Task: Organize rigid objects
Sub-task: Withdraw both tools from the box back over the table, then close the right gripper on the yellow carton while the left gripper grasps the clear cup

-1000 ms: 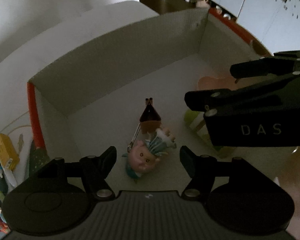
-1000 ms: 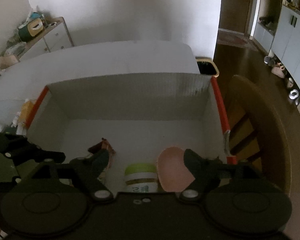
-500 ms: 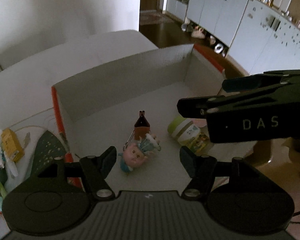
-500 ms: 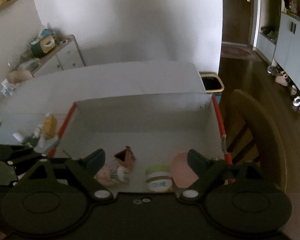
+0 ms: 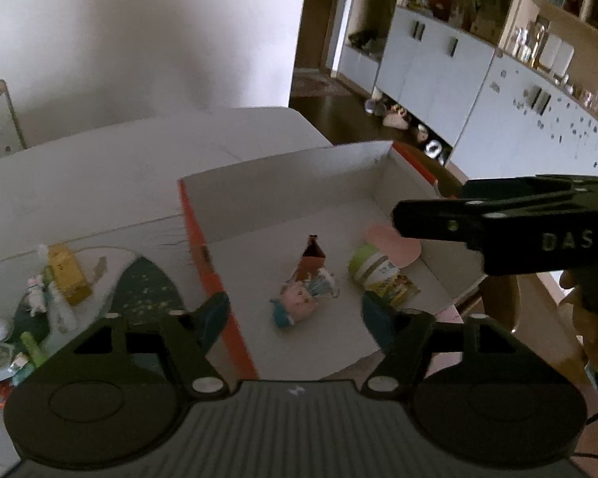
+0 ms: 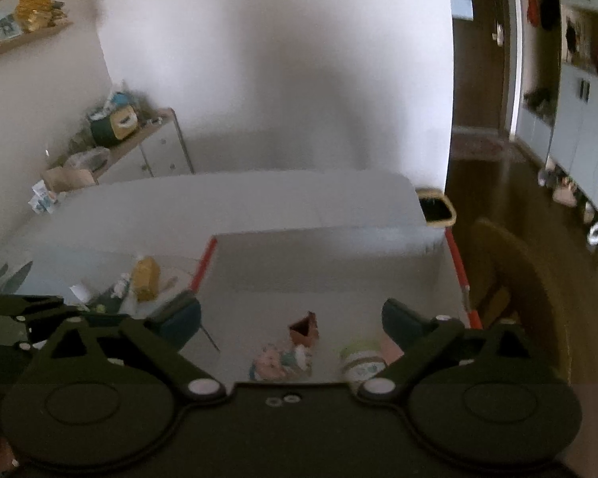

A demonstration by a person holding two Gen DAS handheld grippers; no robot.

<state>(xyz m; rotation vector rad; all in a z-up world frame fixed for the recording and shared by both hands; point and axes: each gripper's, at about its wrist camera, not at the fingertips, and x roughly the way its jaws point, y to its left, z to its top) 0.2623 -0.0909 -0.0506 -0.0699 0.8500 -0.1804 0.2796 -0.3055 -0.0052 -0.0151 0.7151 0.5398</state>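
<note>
Both the left gripper (image 5: 295,314) and right gripper (image 6: 291,322) hang spread and empty above the white orange-edged cardboard box (image 5: 283,167), where a pink-faced doll figurine (image 5: 299,302) and what seems a green-lidded jar (image 5: 374,271) lie stowed.

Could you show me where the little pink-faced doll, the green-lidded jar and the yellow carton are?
Small pink-faced doll figure (image 5: 299,303), left wrist view: on its face.
Green-lidded jar with printed label (image 5: 372,269), left wrist view: on its side, near the lid.
Yellow carton (image 5: 67,275), left wrist view: on its broad front face.
</note>
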